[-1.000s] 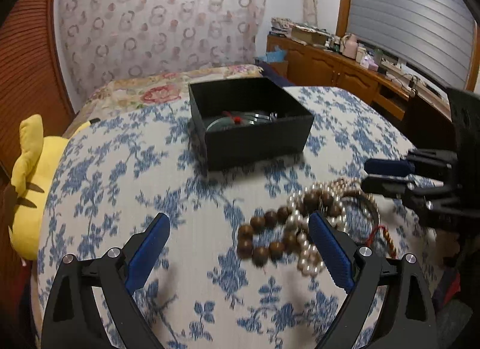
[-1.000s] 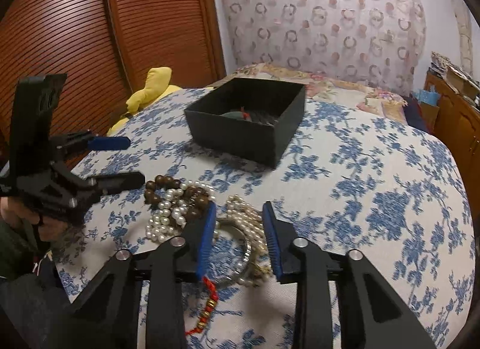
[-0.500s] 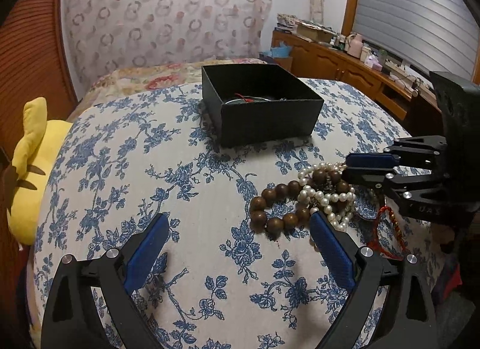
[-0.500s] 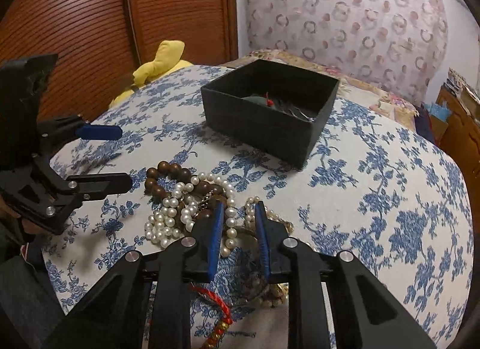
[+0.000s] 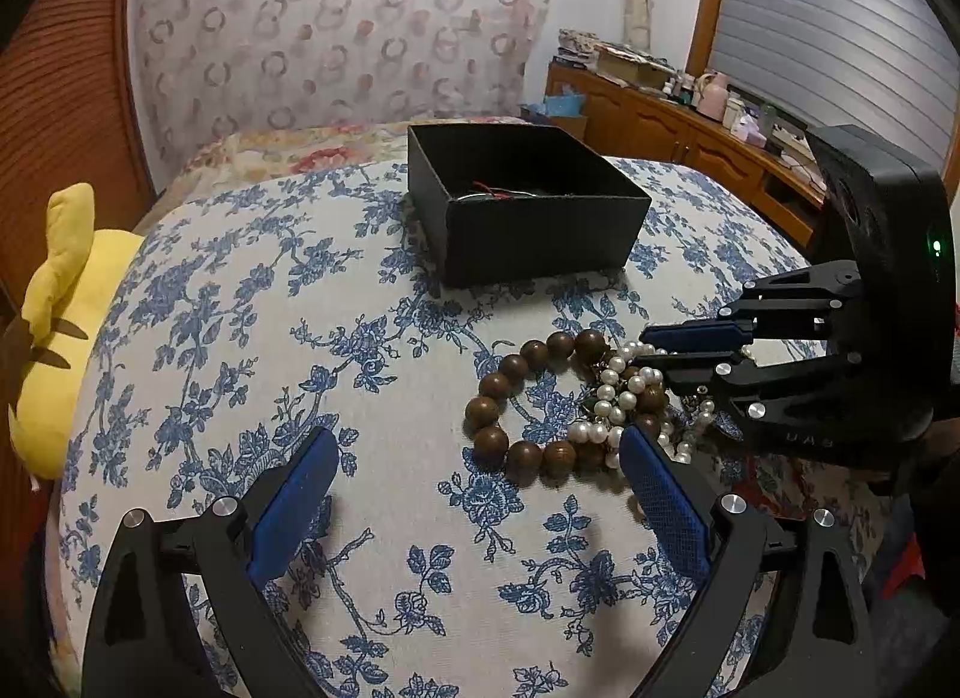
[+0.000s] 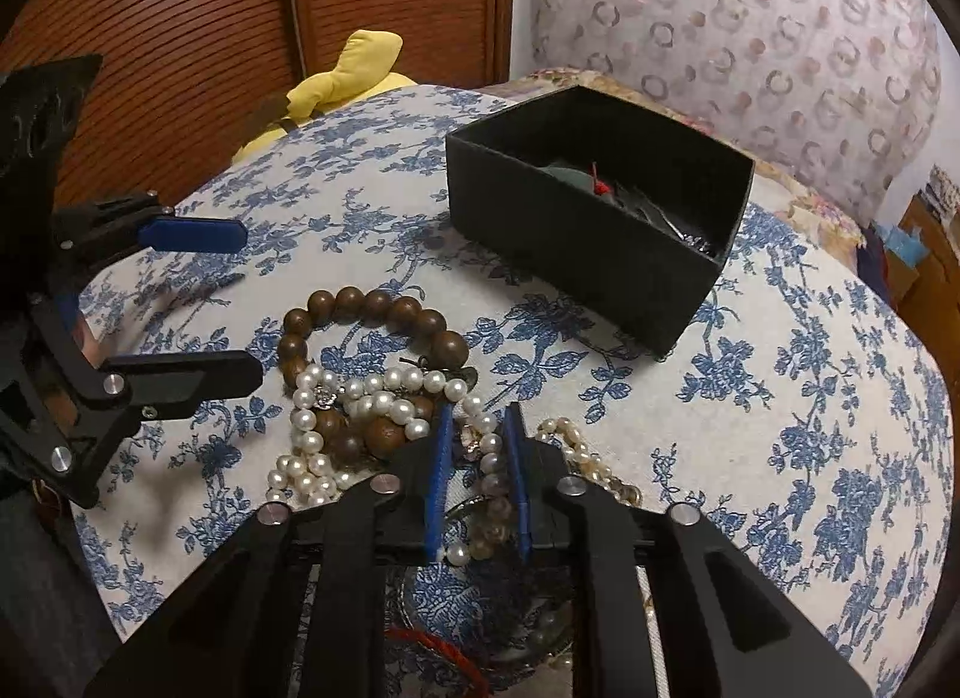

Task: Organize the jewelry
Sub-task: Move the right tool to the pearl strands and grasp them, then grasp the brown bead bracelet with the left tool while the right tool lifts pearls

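A heap of jewelry lies on the blue-flowered cloth: a brown wooden bead bracelet (image 5: pixel 516 398) (image 6: pixel 372 308) tangled with white pearl strands (image 5: pixel 612 398) (image 6: pixel 360 398). A black open box (image 5: pixel 528 206) (image 6: pixel 594 230) stands behind it with a few pieces inside. My left gripper (image 5: pixel 474 494) is wide open and empty, just short of the wooden bracelet. My right gripper (image 6: pixel 477 428) has its jaws narrowed around a pearl strand in the heap, with a small gap left between them; it also shows in the left wrist view (image 5: pixel 660 350).
A yellow plush toy (image 5: pixel 60 308) (image 6: pixel 342 80) lies at the cloth's left edge. A wooden slatted door (image 6: pixel 240 8) and a patterned curtain (image 5: pixel 336 20) stand behind. A wooden cabinet (image 5: pixel 690 134) with clutter is at the right.
My right gripper has moved forward into the heap and narrowed its jaws around a pearl strand. My left gripper has drawn back a little and stayed open.
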Tool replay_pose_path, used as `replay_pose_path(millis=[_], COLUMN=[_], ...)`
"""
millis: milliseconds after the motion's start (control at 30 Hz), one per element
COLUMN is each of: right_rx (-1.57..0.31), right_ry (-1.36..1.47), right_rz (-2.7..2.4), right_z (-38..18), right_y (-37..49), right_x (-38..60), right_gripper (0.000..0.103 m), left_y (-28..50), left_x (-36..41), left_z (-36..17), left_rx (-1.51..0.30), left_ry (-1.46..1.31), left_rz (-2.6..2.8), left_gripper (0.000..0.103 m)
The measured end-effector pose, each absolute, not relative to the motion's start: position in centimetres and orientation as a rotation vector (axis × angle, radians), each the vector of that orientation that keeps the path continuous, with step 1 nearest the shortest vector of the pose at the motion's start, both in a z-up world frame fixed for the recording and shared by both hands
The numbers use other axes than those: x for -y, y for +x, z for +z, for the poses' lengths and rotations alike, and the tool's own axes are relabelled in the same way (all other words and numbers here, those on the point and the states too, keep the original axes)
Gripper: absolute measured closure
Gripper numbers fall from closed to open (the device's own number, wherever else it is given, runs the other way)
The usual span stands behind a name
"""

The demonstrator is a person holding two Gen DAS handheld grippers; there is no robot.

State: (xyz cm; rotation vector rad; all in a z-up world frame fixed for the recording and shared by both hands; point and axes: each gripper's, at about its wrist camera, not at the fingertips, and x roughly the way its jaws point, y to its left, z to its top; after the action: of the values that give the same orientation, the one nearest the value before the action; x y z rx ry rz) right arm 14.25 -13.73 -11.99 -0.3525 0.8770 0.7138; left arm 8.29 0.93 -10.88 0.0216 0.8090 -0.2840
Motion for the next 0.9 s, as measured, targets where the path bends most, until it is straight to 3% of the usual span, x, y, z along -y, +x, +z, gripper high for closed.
replay_pose_path(millis=[700,900], right_rx=[-0.581,-0.533], right_ry=[-0.206,-0.214], right_rz=[0.686,0.673], right_z=[-2.4,-0.6], right_y=[10.9,10.3], right_x=[18.1,18.4], right_gripper=[0.089,0.089], left_y=[9.5,11.0], left_x=[-1.4,-0.7], left_z=[-11.0,-11.3], left_rx=[-0.814,-0.841], left_ry=[-0.014,-0.009], left_rz=[-0.297,-0.333], left_gripper=[0.012,0.031])
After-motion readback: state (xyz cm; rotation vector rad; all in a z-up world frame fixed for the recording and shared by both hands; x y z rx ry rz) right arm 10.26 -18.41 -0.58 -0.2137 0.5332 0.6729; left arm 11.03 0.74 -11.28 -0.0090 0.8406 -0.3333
